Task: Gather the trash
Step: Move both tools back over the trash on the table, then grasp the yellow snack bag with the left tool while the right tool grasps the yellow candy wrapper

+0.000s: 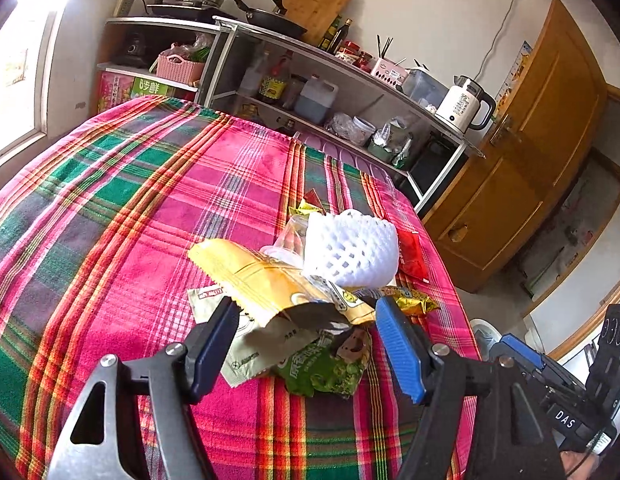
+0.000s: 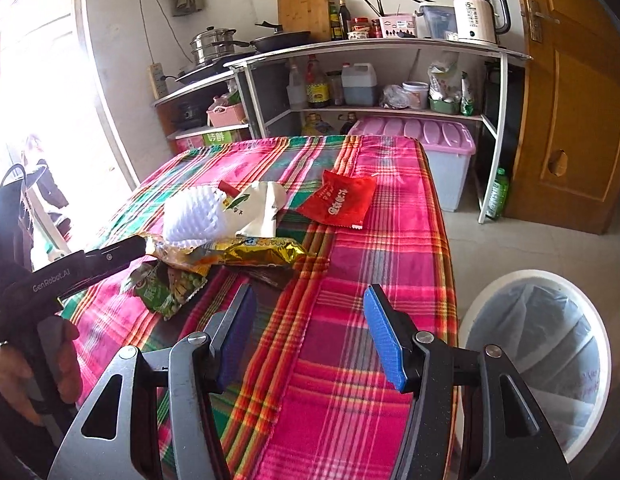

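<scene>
A heap of trash lies on the plaid tablecloth (image 1: pixel 130 200): a white foam fruit net (image 1: pixel 349 248), a yellow snack bag (image 1: pixel 262 276), a beige wrapper (image 1: pixel 262 344), a green pea bag (image 1: pixel 325 368), a gold wrapper (image 2: pixel 254 250) and a red packet (image 2: pixel 337 200). My left gripper (image 1: pixel 306 308) stands open at the near side of the heap; the yellow bag's torn end lies between its fingers, and neither pad presses on it. My right gripper (image 2: pixel 310 296) is open and empty above bare cloth, just short of the heap. A white bin (image 2: pixel 481 308) with a plastic liner stands on the floor beside the table.
A hand (image 2: pixel 14 372) holds the left gripper at the left edge. Behind the table stand shelves (image 2: pixel 389 46) with pots, bottles and a kettle (image 2: pixel 475 12). A pink-lidded box (image 2: pixel 429 140) sits under them. A wooden door (image 2: pixel 569 120) is on the right.
</scene>
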Demonstrator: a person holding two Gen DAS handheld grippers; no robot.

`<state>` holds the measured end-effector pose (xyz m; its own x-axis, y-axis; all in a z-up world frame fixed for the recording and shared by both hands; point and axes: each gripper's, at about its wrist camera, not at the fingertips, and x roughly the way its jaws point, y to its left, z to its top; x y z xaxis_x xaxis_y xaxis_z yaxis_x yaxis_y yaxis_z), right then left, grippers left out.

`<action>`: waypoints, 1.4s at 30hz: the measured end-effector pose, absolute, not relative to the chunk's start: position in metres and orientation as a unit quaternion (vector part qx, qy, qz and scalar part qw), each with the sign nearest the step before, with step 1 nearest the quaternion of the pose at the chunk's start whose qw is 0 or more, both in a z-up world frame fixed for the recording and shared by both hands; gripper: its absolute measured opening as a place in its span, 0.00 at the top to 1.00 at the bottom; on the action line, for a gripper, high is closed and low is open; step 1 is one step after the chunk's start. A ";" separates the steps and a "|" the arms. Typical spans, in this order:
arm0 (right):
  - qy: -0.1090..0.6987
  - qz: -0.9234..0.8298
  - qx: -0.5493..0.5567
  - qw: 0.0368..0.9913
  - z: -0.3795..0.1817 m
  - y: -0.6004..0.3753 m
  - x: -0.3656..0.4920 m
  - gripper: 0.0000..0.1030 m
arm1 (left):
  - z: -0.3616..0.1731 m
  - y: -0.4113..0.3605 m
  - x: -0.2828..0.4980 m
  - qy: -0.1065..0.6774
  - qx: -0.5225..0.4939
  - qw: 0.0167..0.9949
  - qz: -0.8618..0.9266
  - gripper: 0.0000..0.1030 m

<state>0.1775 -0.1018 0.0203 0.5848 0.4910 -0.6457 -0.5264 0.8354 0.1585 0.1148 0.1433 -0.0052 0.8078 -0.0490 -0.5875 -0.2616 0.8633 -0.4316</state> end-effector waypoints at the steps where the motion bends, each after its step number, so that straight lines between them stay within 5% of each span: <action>1: 0.354 0.288 -0.028 0.889 0.020 -0.099 0.180 0.45 | -0.005 0.144 0.117 0.304 -0.258 0.915 0.057 0.30; 9: 0.363 0.326 -0.057 0.871 0.014 -0.068 0.214 0.45 | -0.010 0.147 0.132 0.306 -0.273 0.910 0.057 0.32; 17: 0.371 0.377 -0.103 0.842 -0.002 -0.037 0.233 0.45 | -0.011 0.142 0.131 0.312 -0.256 0.914 0.032 0.71; 20: 0.382 0.396 -0.118 0.826 -0.009 -0.030 0.234 0.45 | -0.008 0.140 0.127 0.310 -0.248 0.918 0.024 0.76; 27: 0.397 0.428 -0.141 0.799 -0.020 -0.029 0.213 0.46 | 0.000 0.135 0.121 0.306 -0.240 0.921 0.011 0.78; 37: 0.401 0.430 -0.177 0.789 -0.027 -0.030 0.188 0.77 | 0.007 0.125 0.111 0.309 -0.224 0.924 -0.001 0.78; 42: 0.405 0.413 -0.150 0.802 -0.024 -0.045 0.185 0.83 | 0.012 0.119 0.108 0.309 -0.214 0.927 -0.009 0.79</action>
